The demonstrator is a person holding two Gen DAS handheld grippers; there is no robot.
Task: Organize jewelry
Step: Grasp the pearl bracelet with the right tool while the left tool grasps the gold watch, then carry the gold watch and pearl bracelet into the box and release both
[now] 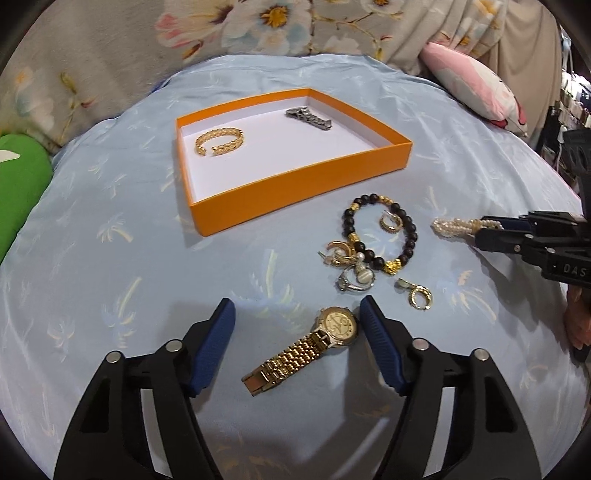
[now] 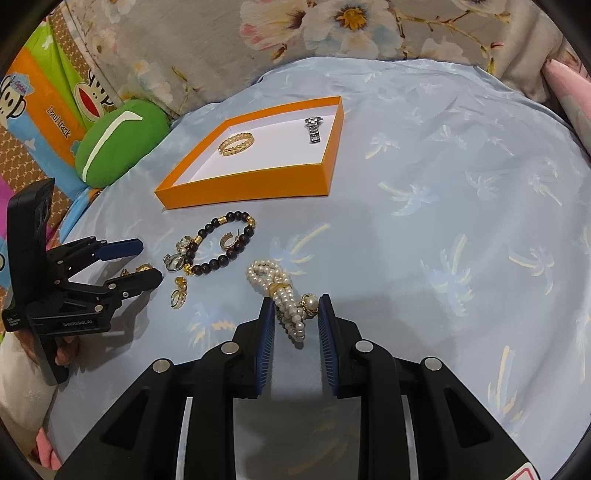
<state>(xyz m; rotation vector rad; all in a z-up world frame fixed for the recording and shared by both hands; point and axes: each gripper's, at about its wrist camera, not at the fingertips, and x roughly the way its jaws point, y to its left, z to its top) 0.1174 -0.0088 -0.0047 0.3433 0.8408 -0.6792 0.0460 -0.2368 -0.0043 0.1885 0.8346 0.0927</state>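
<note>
An orange box point(image 1: 303, 192) with a white floor holds a gold chain bracelet point(image 1: 219, 142) and a silver watch band point(image 1: 309, 118); it also shows in the right wrist view point(image 2: 243, 190). My left gripper point(image 1: 297, 314) is open, its pads either side of a gold watch point(image 1: 306, 347) on the blue cloth. My right gripper point(image 2: 295, 306) is open around the lower end of a pearl bracelet point(image 2: 284, 295), the pads close to it but apart. A black bead bracelet point(image 1: 380, 236) and several gold and silver earrings and rings point(image 1: 351, 266) lie between the watch and the box.
The blue cloth covers a rounded surface point(image 2: 443, 221). A green cushion point(image 2: 122, 140) lies at the left, a pink pillow point(image 1: 476, 85) at the far right. Floral fabric point(image 2: 332, 26) hangs behind. A loose gold earring point(image 1: 419, 293) lies right of the watch.
</note>
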